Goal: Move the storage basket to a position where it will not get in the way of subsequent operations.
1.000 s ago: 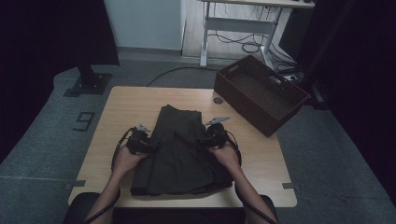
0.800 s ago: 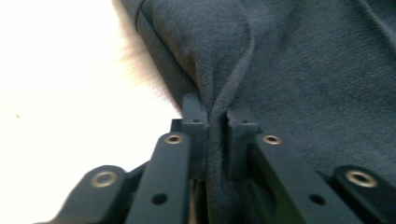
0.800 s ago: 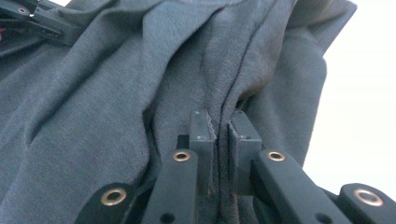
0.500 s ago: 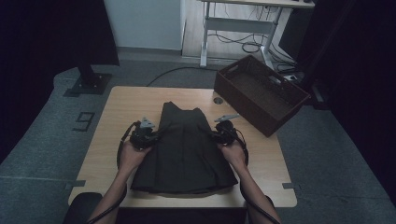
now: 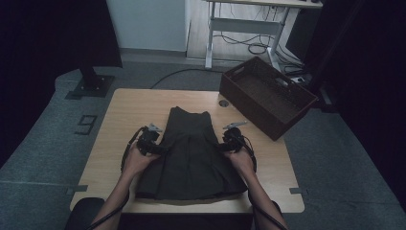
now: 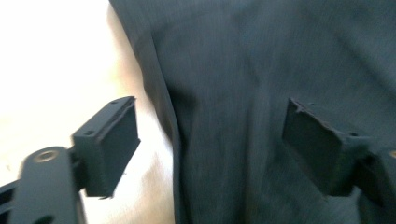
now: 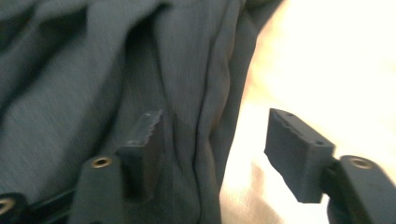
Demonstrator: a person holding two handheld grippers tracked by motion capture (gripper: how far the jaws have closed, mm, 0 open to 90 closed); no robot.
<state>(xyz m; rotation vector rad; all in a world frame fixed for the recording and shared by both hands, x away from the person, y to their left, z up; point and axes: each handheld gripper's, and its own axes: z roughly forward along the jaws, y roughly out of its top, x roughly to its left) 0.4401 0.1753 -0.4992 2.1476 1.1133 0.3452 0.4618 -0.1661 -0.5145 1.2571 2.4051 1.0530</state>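
A dark pleated skirt [image 5: 191, 153] lies flat on the wooden table [image 5: 129, 110], waistband away from me and hem toward the front edge. My left gripper [image 5: 162, 148] is at the skirt's left edge. In the left gripper view the left gripper [image 6: 212, 140] stands open, one jaw over bare wood, the other over cloth, with the skirt's edge [image 6: 163, 121] between them untouched. My right gripper [image 5: 223, 144] is at the right edge. The right gripper [image 7: 217, 149] is likewise open astride the skirt's folded border [image 7: 210, 116]. Both pairs of jaws have just been opening.
A brown woven basket [image 5: 268, 96] sits at the table's back right corner, partly over the edge. A small round fitting [image 5: 223, 103] is in the tabletop just beyond the waistband. Bare wood lies left of the skirt and behind it.
The skirt lay askew and bunched a second ago; now it lies straight, hem spread wider. Both grippers pinched its sides, drew slightly outward, then let go.
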